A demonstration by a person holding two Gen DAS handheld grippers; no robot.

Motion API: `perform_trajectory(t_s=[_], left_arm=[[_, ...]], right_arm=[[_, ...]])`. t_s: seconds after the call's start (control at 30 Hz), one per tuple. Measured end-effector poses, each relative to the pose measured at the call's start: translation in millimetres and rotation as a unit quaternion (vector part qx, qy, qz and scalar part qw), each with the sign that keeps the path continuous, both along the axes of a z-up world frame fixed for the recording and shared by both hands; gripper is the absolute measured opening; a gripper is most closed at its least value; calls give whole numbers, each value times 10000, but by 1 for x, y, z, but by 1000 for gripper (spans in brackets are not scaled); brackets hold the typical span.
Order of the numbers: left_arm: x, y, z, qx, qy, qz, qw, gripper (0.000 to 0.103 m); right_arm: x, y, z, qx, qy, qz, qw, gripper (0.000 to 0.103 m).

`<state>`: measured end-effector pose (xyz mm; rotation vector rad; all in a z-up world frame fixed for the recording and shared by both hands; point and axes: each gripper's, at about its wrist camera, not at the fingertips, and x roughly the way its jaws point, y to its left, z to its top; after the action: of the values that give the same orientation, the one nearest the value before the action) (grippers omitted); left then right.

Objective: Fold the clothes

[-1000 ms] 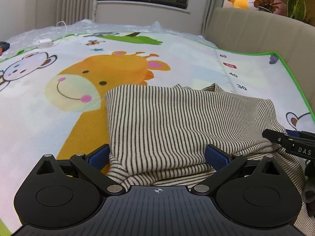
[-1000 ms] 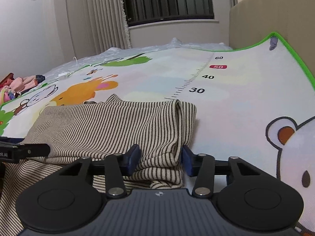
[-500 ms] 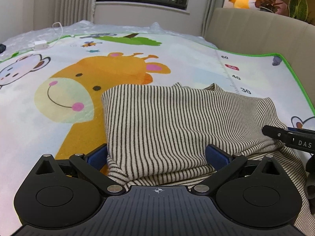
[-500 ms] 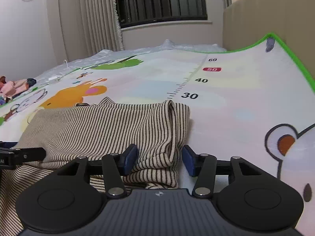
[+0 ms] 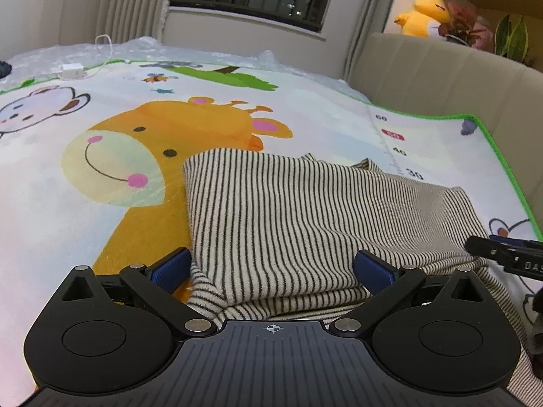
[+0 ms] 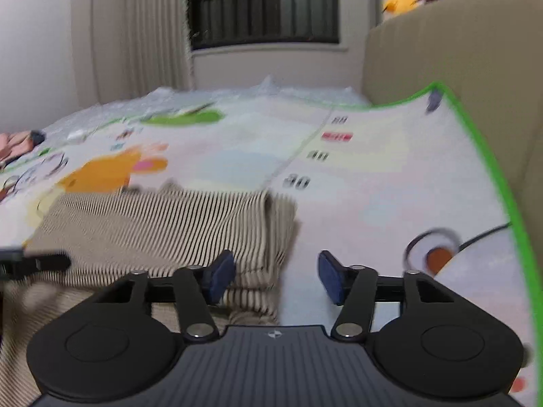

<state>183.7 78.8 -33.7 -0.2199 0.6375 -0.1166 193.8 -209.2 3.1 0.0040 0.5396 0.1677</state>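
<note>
Jaws of both grippers gape, angled down over striped garment (image 5: 305,217).

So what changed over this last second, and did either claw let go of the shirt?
The right claw opened and came off the shirt; its jaws now stand apart, cloth touching neither pad, and it has lifted slightly. The left claw stayed wide open over the near edge, and the shirt still lies folded on the mat.

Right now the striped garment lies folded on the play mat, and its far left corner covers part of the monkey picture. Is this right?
Not quite. The striped garment does lie folded on the play mat, but its far left corner covers part of the giraffe picture, not the monkey picture, which sits apart at the mat's left edge. The left wrist view shows this.
</note>
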Motion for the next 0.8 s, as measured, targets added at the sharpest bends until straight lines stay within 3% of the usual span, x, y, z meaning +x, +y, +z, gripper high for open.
perform_trajectory(t_s=[0.1,0.23,0.43,0.53,0.63,0.73,0.8], left_arm=[[1,1,-1,-57,2,4,10000,103],[1,3,-2,-110,2,8,9999,103],[0,7,-2,-238,-25,5,9997,103],[0,8,-2,-285,-36,5,9996,103],[0,8,-2,-287,-26,6,9996,103],[1,8,-2,-297,-25,7,9996,103],[0,8,-3,-297,-29,6,9996,103]], right_arm=[[-3,6,28,268,-339,68,9990,52],[8,30,36,531,-199,487,9972,52],[32,45,-27,224,652,411,9968,49],[28,38,-28,301,557,506,9967,49],[24,41,-15,24,497,496,9975,48],[27,39,11,53,207,514,9985,48],[39,42,25,159,124,550,9983,56]])
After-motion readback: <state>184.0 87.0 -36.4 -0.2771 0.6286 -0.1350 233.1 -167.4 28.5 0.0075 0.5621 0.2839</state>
